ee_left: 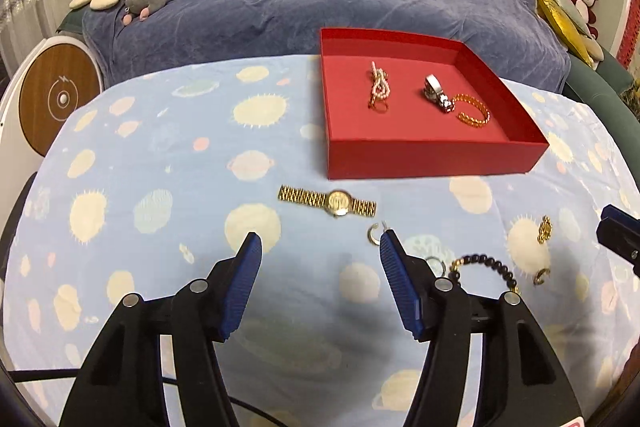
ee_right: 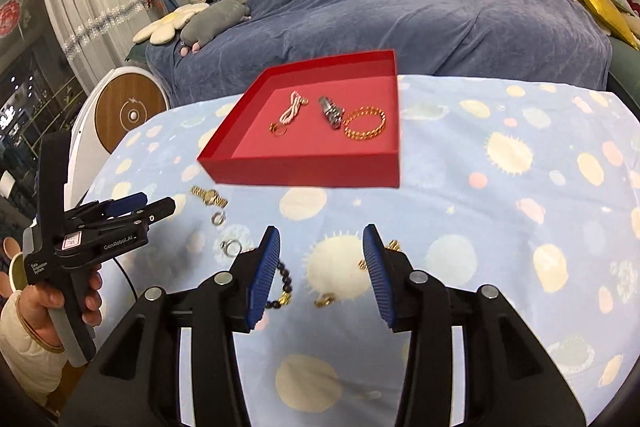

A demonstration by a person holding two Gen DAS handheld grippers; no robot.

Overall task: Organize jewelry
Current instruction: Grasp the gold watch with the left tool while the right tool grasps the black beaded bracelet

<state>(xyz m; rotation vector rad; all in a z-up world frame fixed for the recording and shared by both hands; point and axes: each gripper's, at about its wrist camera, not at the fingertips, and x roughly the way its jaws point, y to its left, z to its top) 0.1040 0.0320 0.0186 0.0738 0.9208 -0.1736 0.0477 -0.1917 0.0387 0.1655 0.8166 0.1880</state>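
**Both grippers empty, between picks: 3 pieces boxed, the rest waiting on the cloth**

We hold the left gripper (ee_left: 320, 241) and the right gripper (ee_right: 322, 237) above the planet-print tablecloth (ee_left: 160, 155), both angled down toward it. Each has its blue pads parted about halfway, and neither has anything between them.

The red box (ee_left: 436, 159) sits at the far side of the table. In it we count 3 groups: a pink bead strand (ee_left: 379, 85) with a small ring at its near end, a silver watch (ee_left: 437, 94), and an amber bead bracelet (ee_left: 476, 111) touching the watch.

On the cloth in front of the box lie the loose pieces. The gold watch (ee_left: 330, 202) lies flat just in front of the box. Near it is a small silver hoop (ee_left: 374, 233), right beside the left gripper's right fingertip. A silver ring (ee_right: 231, 247) and a dark bead bracelet (ee_left: 486, 265) lie closer in, partly hidden by the gripper bodies. 2 small gold pieces (ee_left: 544, 229) lie further right, near the right gripper.

We judge the job as partway through, at the point of choosing the next piece. For the left side the gold watch or the hoop is closest; the right side has the small gold pieces almost under its pads. These are thin, flat things on soft cloth, so the next move calls for lowering until the pads straddle one piece, then closing low enough to catch it without gathering fabric.
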